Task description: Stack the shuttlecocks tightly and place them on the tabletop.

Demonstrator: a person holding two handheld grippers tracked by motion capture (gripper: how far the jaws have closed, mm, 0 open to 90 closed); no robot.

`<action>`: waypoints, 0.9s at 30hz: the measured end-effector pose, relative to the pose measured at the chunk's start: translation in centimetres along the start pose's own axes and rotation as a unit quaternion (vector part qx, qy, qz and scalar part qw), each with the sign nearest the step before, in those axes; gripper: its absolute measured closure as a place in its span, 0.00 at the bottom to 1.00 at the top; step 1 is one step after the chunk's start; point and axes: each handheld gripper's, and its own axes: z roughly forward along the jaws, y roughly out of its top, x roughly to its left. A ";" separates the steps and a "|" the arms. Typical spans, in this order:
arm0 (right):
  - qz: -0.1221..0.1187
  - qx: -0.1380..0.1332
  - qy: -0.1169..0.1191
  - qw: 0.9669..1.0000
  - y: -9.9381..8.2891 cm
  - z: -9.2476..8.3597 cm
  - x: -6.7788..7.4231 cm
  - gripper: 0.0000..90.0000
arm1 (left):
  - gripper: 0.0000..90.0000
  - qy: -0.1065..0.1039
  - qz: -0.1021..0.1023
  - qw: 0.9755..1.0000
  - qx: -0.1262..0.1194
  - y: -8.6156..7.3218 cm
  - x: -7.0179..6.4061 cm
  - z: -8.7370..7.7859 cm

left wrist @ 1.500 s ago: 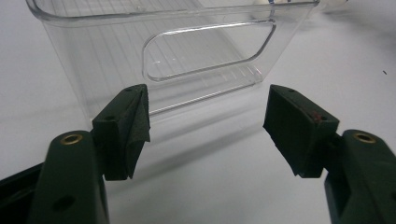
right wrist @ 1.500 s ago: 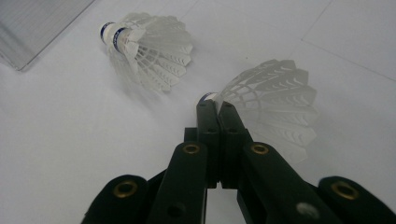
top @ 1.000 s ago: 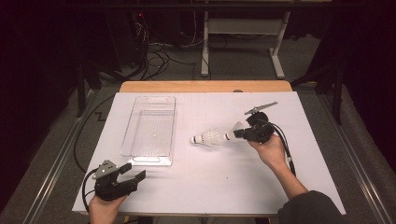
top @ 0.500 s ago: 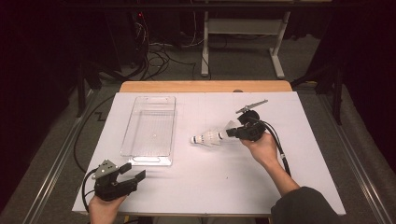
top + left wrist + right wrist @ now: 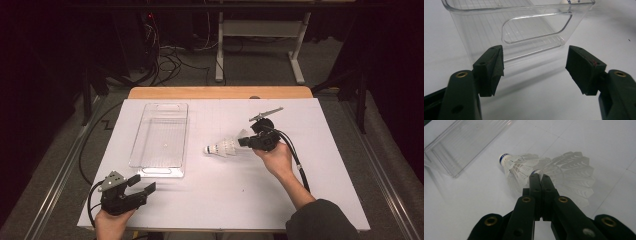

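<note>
Left fingers [image 5: 535, 67]: spread wide, bare worktop [image 5: 225, 195] between them.
12 o'clock: clear bin [image 5: 524, 27], its end wall blocks my left side's straight path.
Right fingers [image 5: 540, 178]: pressed together, touching the shuttlecocks [image 5: 544, 172] just ahead.
10 o'clock of those: open worktop before the bin's corner.

From above the near edge of the white table [image 5: 300, 195], looking forward and down. From the left gripper [image 5: 131, 190], close and low over the tabletop, facing the clear tray's [image 5: 519, 27] end wall. From the right gripper [image 5: 540, 178], close behind the shuttlecocks [image 5: 544, 172], tray corner at upper left. Shared across all three: tray, white tabletop.
</note>
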 end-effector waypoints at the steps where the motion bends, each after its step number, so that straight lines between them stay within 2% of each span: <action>1: 0.003 0.001 0.002 1.000 0.0 0.0 0.0 1.00 | 0.35 0.000 0.001 1.000 0.000 0.0 0.0 0.0; 15: 0.008 0.002 0.006 1.000 -0.2 0.8 0.1 1.00 | 0.35 0.001 -0.002 1.000 -0.005 0.0 0.1 -0.2; 27: 0.011 0.015 0.007 1.000 -0.4 1.2 0.1 1.00 | 0.35 0.001 -0.001 1.000 -0.002 0.0 0.1 -0.1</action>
